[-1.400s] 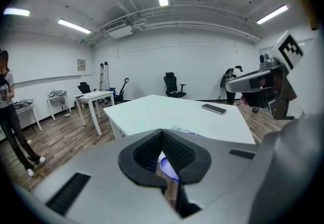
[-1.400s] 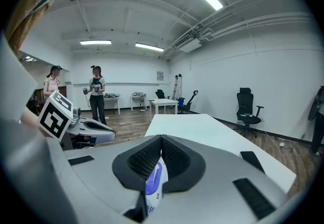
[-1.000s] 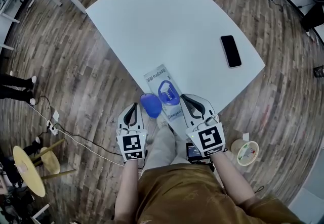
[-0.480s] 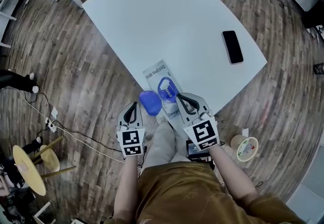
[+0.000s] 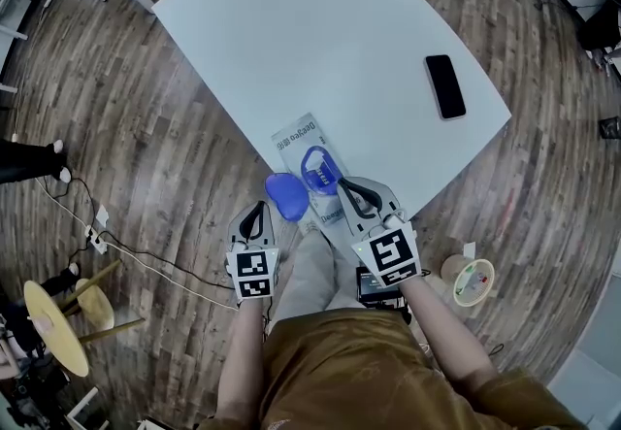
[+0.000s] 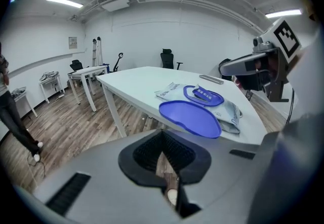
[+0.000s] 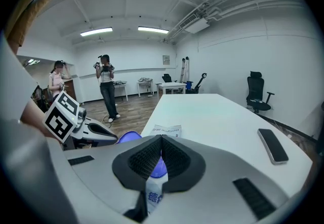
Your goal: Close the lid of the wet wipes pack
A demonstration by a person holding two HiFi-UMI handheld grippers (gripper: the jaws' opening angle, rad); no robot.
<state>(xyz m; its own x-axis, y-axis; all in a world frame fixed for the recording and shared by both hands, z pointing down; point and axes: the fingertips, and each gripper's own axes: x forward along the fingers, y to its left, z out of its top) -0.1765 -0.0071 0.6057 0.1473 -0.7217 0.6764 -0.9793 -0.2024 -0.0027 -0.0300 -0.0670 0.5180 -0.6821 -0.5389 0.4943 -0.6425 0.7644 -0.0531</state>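
The wet wipes pack (image 5: 312, 148) lies at the near edge of the white table (image 5: 320, 40). Its blue lid (image 5: 285, 196) is flipped open to the left and hangs past the edge. The lid (image 6: 190, 118) and the blue ring of the opening (image 6: 202, 95) show ahead in the left gripper view. My left gripper (image 5: 258, 208) is shut, empty, off the table just below the lid. My right gripper (image 5: 343, 184) is shut with its tips over the near end of the pack; the pack (image 7: 152, 195) shows through its narrow gap. Whether it touches the pack I cannot tell.
A black phone (image 5: 444, 86) lies near the table's right edge. On the wood floor are a tape roll (image 5: 472, 284), a dark box (image 5: 374, 287) by my feet, cables and a yellow stool (image 5: 53, 326). Two people (image 7: 106, 86) stand far off.
My right gripper has edged left, further over the near end of the pack. The left gripper has barely moved. The lid stays open.
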